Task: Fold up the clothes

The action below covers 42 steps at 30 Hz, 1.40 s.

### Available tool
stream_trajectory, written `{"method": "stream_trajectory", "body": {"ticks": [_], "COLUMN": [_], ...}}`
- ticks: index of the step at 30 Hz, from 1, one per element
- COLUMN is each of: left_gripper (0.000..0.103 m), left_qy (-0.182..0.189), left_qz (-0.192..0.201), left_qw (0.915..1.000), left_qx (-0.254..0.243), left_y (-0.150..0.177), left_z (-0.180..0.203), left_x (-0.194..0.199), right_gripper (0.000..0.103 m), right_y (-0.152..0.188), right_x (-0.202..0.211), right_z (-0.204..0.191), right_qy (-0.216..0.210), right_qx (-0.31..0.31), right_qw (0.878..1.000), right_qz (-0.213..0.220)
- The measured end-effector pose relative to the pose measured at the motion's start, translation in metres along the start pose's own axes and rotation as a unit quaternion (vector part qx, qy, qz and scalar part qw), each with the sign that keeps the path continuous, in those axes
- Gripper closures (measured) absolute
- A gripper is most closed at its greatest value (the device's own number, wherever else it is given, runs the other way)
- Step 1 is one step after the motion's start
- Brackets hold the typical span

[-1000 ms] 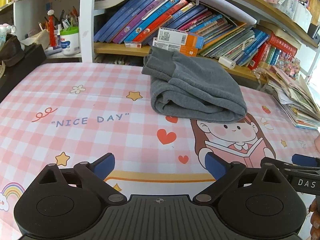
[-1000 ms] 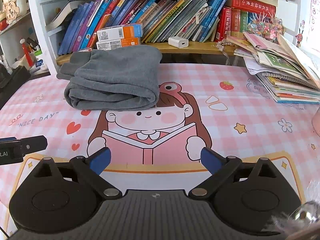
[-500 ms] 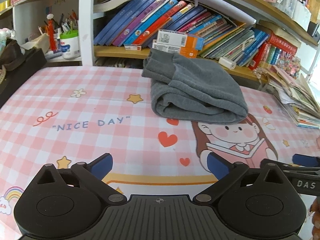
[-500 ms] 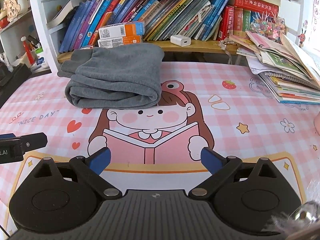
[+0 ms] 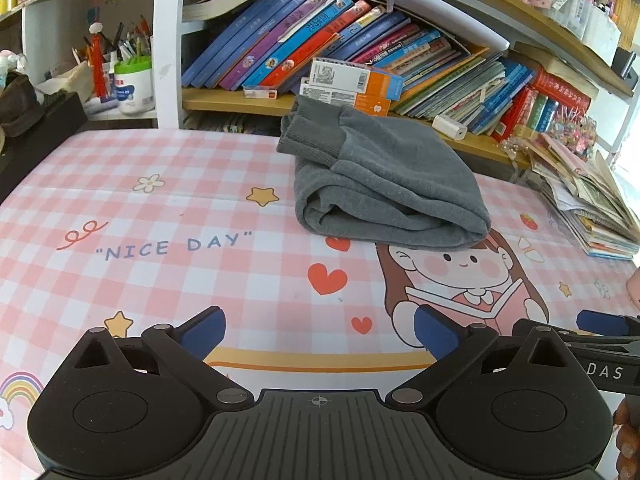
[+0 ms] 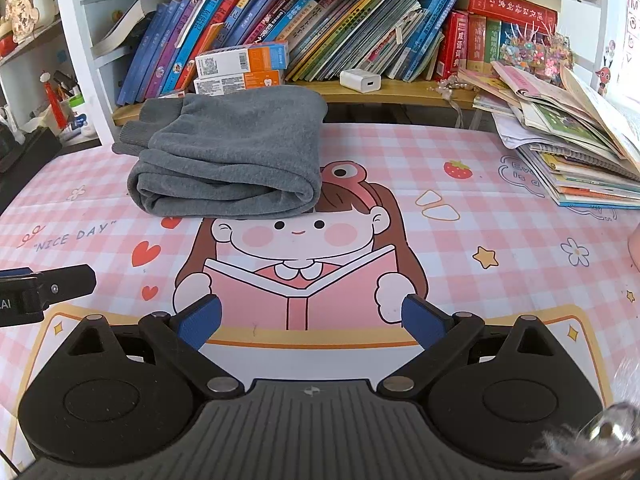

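A grey garment [image 5: 384, 184] lies folded into a thick bundle at the far side of the pink checked table mat [image 5: 160, 240], ribbed cuffs toward the shelf. The right wrist view shows the same grey garment [image 6: 232, 160] at upper left. My left gripper [image 5: 320, 334] is open, nothing between its blue pads, well short of the bundle near the table's front. Beside it my right gripper [image 6: 310, 320] is open too and holds nothing, hovering over the cartoon girl print. The right gripper's tip [image 5: 604, 324] shows at the left view's right edge.
A bookshelf [image 6: 320, 40] full of leaning books runs behind the table, with a white charger [image 6: 360, 80] and orange boxes [image 6: 240, 68] on its ledge. A pile of magazines [image 6: 568, 152] sits at the table's far right. A pen cup [image 5: 132, 84] stands at far left.
Both grippers have drawn back slightly from the bundle and stay open. The folded garment has not moved.
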<state>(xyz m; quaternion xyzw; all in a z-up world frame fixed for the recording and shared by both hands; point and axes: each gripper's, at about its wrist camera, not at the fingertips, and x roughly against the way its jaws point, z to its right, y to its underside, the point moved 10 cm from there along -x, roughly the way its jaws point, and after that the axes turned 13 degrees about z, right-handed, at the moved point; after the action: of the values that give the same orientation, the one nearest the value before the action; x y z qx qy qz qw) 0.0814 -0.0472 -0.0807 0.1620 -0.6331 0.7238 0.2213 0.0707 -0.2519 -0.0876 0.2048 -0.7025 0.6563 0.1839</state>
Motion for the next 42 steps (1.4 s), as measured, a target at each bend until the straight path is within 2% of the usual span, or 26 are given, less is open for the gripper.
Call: {"method": "stream_trajectory", "body": {"ticks": [29,42], "left_gripper": [0.000,0.000], "left_qy": [-0.004,0.006], "left_qz": [0.001,-0.015], "left_qw": [1.0000,0.9997], "left_qx": [0.006,0.020], "left_y": [0.000,0.006], "left_z": [-0.002,-0.002], "left_x": [-0.003,-0.010], "right_gripper": [0.006,0.006], "right_y": [0.002,0.005], "right_x": [-0.004,-0.010], "right_z": [-0.001,-0.001], "right_qy": [0.000,-0.001], "right_qx": [0.002,0.003], "right_qw": [1.000,1.000], "right_qz": [-0.007,-0.015]}}
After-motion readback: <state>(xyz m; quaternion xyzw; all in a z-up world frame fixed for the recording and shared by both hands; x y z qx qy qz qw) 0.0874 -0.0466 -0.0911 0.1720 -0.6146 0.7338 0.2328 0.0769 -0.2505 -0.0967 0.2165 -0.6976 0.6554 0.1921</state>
